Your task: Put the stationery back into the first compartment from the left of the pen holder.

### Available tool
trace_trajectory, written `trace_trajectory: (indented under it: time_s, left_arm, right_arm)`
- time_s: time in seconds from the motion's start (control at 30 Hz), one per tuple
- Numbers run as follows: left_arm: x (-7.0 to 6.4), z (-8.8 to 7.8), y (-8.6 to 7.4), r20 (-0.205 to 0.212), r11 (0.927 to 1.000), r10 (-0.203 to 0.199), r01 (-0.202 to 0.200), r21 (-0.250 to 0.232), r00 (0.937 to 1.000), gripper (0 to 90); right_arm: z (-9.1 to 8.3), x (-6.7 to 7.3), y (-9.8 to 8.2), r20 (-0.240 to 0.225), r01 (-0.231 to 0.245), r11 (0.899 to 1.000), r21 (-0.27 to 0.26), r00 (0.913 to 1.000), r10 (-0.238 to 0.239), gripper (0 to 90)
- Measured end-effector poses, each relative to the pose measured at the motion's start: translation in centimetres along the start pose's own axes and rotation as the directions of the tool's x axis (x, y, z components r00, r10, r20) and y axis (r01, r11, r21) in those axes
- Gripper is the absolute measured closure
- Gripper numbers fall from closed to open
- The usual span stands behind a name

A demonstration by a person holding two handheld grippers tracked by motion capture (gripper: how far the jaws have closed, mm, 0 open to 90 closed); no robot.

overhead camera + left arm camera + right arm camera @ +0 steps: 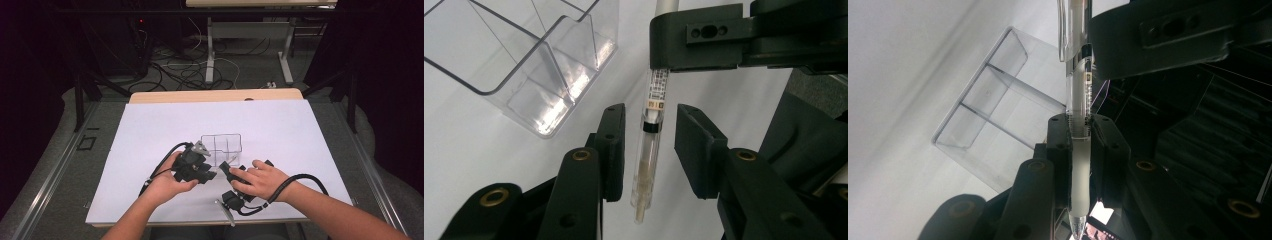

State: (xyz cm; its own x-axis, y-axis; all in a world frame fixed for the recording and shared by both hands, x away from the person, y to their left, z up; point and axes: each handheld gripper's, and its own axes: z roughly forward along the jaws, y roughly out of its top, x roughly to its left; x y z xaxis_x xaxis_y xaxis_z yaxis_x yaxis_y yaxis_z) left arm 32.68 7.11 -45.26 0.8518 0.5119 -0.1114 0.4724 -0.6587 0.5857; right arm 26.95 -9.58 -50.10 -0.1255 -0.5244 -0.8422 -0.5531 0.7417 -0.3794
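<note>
The right tongs [1079, 130] clamp a clear plastic pen [1078, 100] with a printed label; the left tongs [650, 145] stand apart around its barrel, not touching.

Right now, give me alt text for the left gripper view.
A clear pen stands between the left gripper's two black jaws, which flank it with gaps either side. The right gripper clamps the pen's upper part. A clear divided box sits upper left on white paper.

A lab: white-covered table [150, 150], dark frame rig, floor cables [185, 75] behind.
</note>
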Motion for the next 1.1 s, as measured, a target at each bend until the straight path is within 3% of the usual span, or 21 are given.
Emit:
trace_trajectory:
  time_s: [0.33, 0.43, 1.1]
  left_arm:
    - [-0.1, 1.2, 0.7, 0.004, 0.9983, 0.006, -0.007, 0.058, 1.0, 70.9]
    - [-0.2, 1.4, 0.8, 0.004, 0.9982, -0.004, 0.003, 0.059, 1.0, 71.5]
    - [-0.4, 2.2, 1.4, -0.008, 0.9918, 0.032, -0.031, 0.124, 0.9994, 77.6]
  right_arm:
    - [0.0, -0.1, 0.3, 0.01, 0.008, 1.0, -0.012, 0.9999, -0.008, 79.8]
    - [0.1, -0.1, 0.4, 0.009, 0.009, 1.0, -0.02, 0.9999, -0.009, 79.8]
    - [-0.2, -0.3, 0.7, 0.022, 0.012, 0.999, -0.032, 0.9997, -0.012, 79.8]
